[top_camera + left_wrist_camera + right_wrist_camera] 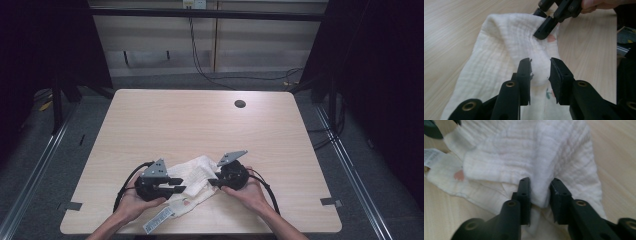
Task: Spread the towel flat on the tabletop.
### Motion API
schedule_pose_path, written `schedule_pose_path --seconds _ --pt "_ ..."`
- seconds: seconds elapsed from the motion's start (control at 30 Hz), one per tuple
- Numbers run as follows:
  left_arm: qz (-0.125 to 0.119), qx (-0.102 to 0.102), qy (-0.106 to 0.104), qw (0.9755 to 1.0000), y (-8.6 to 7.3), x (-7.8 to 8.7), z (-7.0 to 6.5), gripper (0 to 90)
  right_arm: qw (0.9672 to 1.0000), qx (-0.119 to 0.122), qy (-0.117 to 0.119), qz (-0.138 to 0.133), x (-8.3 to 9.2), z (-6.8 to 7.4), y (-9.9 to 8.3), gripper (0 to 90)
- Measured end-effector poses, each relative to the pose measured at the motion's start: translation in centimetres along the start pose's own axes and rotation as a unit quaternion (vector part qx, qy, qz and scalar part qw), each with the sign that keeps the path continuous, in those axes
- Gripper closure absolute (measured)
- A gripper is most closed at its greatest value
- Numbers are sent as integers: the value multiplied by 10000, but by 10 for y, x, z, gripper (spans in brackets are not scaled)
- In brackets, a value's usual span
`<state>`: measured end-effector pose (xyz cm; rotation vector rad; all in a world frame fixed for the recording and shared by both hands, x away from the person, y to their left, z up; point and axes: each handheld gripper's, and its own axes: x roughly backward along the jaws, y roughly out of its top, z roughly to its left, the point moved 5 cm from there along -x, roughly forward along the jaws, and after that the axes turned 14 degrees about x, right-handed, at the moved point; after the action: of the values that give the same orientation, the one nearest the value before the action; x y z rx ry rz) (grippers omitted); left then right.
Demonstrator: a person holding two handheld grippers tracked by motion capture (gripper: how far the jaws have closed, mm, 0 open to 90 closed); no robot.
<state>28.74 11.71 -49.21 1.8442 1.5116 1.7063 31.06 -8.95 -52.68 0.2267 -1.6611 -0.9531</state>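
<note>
At the near edge of the bench, a crumpled white cloth lies between both hands. Left gripper: jaws narrow, a raised fold of cloth bunched between them; the pads seem to pinch it, though contact is hard to confirm. Right gripper: jaws likewise narrow around a ridge at the opposite side. Probably opposing holds, to lift or spread the fabric. A printed label trails near the left wrist. Pale wood-grain surface, cable hole far side; dark surroundings, grey floor
</note>
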Motion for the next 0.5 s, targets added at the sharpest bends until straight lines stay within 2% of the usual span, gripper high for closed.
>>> schedule_pose_path --seconds 0.03,0.13,0.17,0.23,0.33,0.4,0.5 --pt "32 -16 3 10000 0 -1 -1 719 9998 11 -10 -186 7 -2 3 625" --pt "128 -93 23 9999 -1 -4 -2 717 9991 -7 -62 -431 27 -5 7 563" --pt "163 -104 43 9998 -2 -4 -2 712 9989 -13 -147 -454 36 -7 7 531" --pt "139 -59 22 9999 -5 -5 -3 699 9981 -8 -222 -579 53 -9 5 543" --pt "37 -9 -54 10000 -6 -6 -5 694 9972 -138 -445 -590 73 -16 -12 576" --pt "82 -121 -79 9999 -8 -6 -7 694 9968 -223 -555 -536 79 -20 -25 580" --pt "96 -100 -110 9998 -10 -8 -9 705 9951 -434 -736 -494 79 -29 -49 589"
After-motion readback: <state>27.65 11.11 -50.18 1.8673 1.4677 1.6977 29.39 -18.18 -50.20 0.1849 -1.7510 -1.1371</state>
